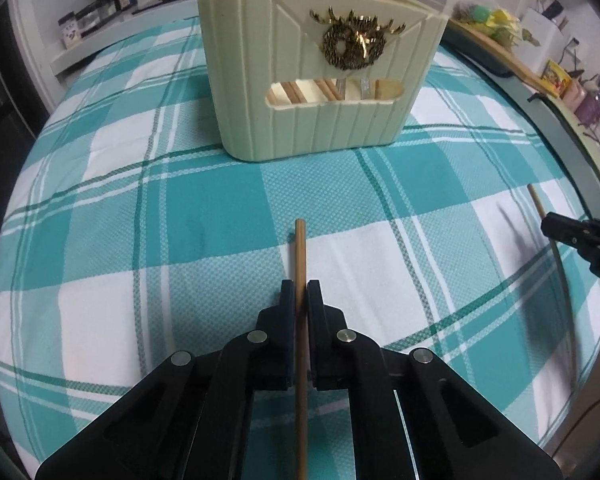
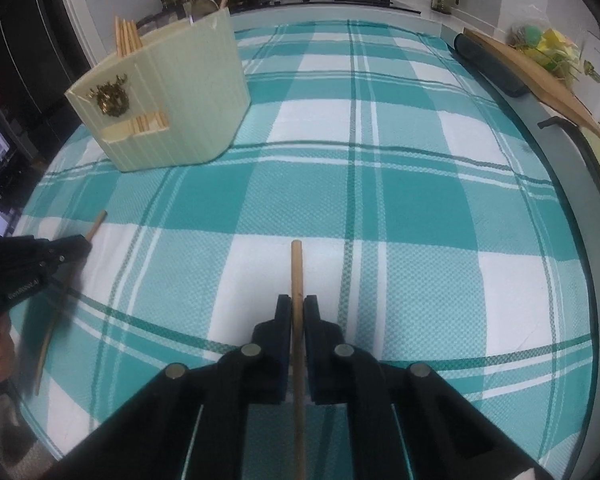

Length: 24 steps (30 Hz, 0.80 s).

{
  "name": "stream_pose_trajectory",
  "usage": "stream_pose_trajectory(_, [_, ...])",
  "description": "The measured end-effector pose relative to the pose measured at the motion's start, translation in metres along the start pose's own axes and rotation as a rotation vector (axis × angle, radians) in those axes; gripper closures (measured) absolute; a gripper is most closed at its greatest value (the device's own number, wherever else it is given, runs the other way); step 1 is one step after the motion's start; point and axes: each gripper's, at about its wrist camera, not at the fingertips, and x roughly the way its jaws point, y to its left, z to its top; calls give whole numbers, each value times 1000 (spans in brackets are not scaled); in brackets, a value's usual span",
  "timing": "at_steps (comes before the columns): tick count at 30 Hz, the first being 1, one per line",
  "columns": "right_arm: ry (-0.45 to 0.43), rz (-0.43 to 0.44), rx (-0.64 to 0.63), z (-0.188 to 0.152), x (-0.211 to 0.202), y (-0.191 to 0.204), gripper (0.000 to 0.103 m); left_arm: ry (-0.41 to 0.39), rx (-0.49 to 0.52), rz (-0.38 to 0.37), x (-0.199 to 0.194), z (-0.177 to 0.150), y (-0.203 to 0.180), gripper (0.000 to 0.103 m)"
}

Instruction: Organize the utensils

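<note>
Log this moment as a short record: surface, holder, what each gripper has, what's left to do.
surface: table under a teal and white checked cloth
holder: cream utensil holder standing upright on the cloth, chopsticks already inside
left gripper: shut on a wooden chopstick, tip pointing toward the holder
right gripper: shut on a second chopstick
loose utensils on cloth: none visible
left to do: both held chopsticks not yet in the holder

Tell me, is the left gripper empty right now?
No, the left gripper is shut on a wooden chopstick that sticks out past its fingertips.
</note>
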Motion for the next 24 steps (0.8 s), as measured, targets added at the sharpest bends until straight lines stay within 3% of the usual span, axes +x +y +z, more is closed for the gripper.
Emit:
stream_pose_trajectory(11, [-261, 166, -22, -1, -111, 19, 97, -349, -20, -98, -163, -8, 7, 99])
stream_pose_trajectory(17, [-394, 214, -61, 12, -155, 37, 97, -476, -38, -126, -211, 3, 13, 100])
stream_pose_trajectory(24, [-548, 217, -113, 54, -196, 63, 97, -601, -48, -170, -261, 52, 19, 100])
